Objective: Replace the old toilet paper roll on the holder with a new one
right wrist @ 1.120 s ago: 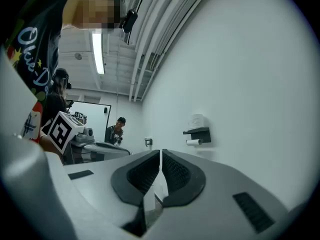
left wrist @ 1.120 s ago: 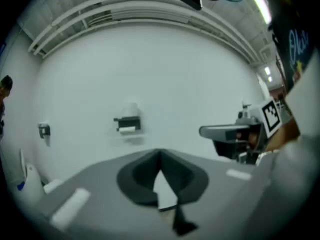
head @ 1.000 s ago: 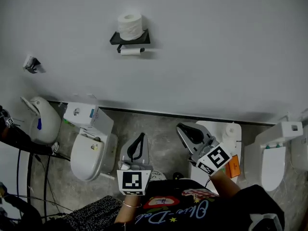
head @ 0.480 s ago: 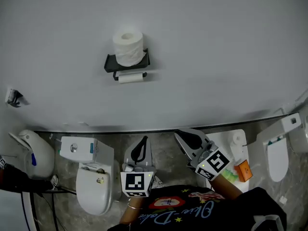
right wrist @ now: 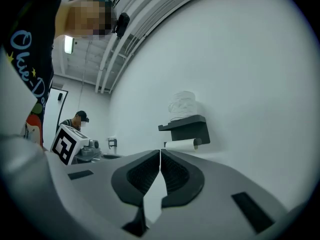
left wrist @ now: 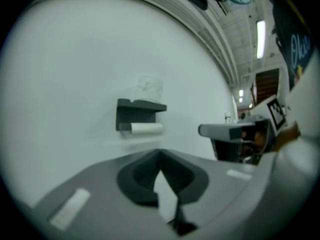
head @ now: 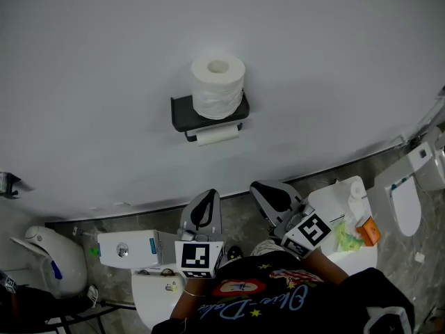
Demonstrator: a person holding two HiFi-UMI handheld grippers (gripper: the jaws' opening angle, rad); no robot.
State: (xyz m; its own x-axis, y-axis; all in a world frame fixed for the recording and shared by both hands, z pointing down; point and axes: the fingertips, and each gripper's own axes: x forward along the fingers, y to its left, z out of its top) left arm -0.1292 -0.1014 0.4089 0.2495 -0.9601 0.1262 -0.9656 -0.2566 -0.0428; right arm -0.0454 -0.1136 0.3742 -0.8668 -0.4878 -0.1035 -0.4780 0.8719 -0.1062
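Pale grey wall fills most of the head view; grey stone floor along its foot.

- Holder [head: 182, 113]: one, black, fixed to the wall, with a flat shelf on top and a bar beneath.
- Toilet paper at the holder: two rolls. A full roll [head: 217, 88] stands upright on the shelf. A thin, nearly spent roll [head: 217, 136] hangs on the bar under it.
- A third roll [head: 357, 192] stands on a white stand [head: 327, 204] at the right, next to one orange pack [head: 369, 232] and something green [head: 345, 237].
- White fixtures on the floor: three. One toilet with a tank [head: 128, 248] sits at lower left, one toilet [head: 407, 204] at the right edge, and one rounded unit [head: 47, 259] at far left.
- Grippers: two, both low in the head view and well short of the holder. The left gripper [left wrist: 160, 158] has its jaws pressed together with nothing between them. The right gripper [right wrist: 160, 156] is likewise closed and empty. Both point toward the wall, with the holder ahead of them.
- Marker cubes: two, one per gripper, each showing a black-and-white square pattern.
- Writing: light-blue cursive script on the wearer's dark shirt [head: 278, 301], too partial to read. The tank carries a small teal label, also illegible.
- One other person [right wrist: 77, 120] in a dark cap is visible far off in the right gripper view.
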